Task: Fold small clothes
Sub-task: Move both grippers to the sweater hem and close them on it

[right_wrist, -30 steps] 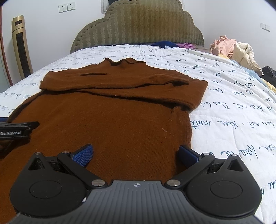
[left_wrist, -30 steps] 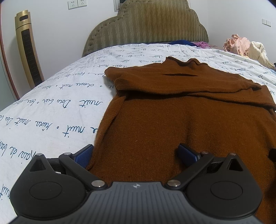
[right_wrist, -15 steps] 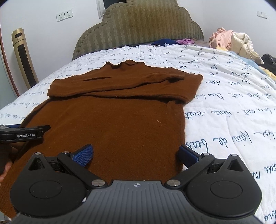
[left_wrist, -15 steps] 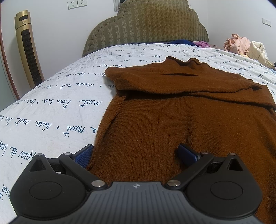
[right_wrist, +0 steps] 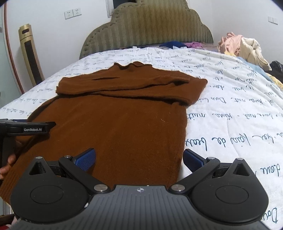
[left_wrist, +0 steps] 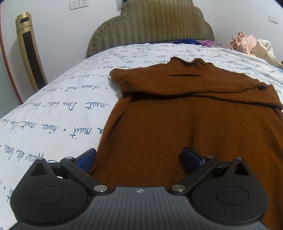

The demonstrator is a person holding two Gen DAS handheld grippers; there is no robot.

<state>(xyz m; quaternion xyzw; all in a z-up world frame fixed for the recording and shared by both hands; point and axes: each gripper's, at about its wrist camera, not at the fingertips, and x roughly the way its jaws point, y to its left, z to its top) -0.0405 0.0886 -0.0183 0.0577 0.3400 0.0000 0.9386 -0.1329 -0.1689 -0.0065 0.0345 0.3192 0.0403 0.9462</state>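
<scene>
1. Brown sweater (left_wrist: 185,123) flat on the bedspread (left_wrist: 53,109), sleeves folded across the chest.
2. Left gripper (left_wrist: 139,157) spread wide over the hem's left corner.
3. Right gripper (right_wrist: 139,157) likewise released, straddling the right edge.

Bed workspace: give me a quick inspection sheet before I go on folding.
Surface: bed cover, white with blue script.
Job's things: brown sweater lying flat, sleeves folded across the chest, collar toward the headboard.
Clutter: heap of clothes at the far right; dark and purple items by the headboard.
Grippers: left tool open at the sweater's left hem corner; right tool open at the right hem corner.
Cables: nothing seen.
Surroundings: gold tower fan, wall sockets.
</scene>
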